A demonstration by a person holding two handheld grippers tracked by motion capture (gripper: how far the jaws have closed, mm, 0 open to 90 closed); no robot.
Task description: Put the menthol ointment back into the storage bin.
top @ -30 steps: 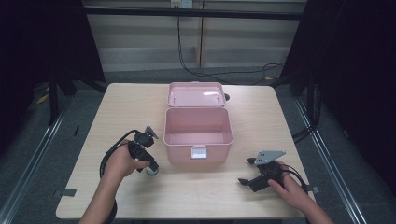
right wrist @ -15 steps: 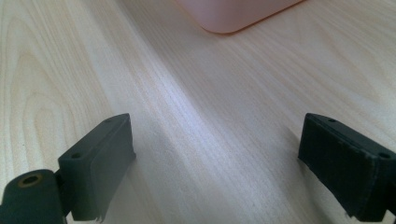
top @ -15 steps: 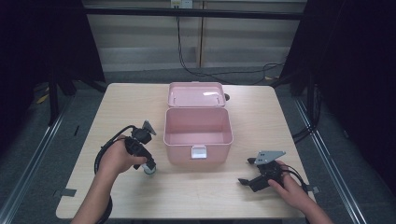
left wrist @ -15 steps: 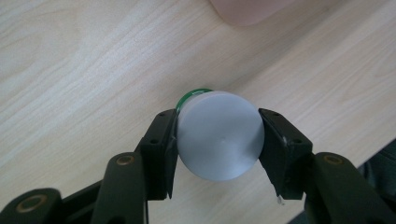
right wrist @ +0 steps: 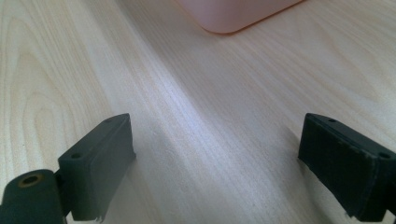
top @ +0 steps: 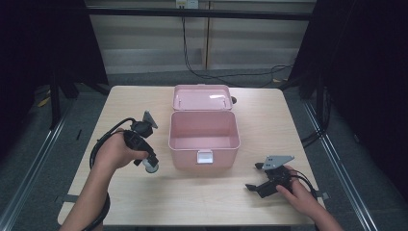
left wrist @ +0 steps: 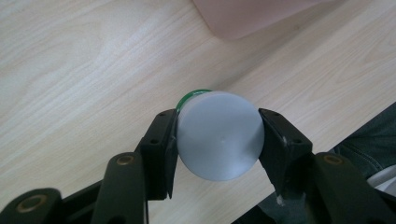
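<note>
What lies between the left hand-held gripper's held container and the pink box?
Bare wooden table. In the high view nothing sits between the white container in the left hand-held gripper and the pink box.

small round container [left wrist: 218,135] | pale grey flat end, green rim behind | clamped between left gripper [left wrist: 217,137] pads, end-on to its camera | lifted clear of table

Pink box [top: 204,139], lid [top: 202,97] same pink, paler glare patch on lid; white latch [top: 204,156] at box front. Table [top: 269,120] light wood, grain pattern seen w/ darker streaks. Left gripper [left wrist: 218,140] black, brass-coloured rivets noted; jar [left wrist: 219,135] betw. jaws pale grey-white on top, green rim showing behind. Right gripper [top: 254,177] black, grey plate on top. Cables black. Floor grey, surrounds v. dark.
</note>
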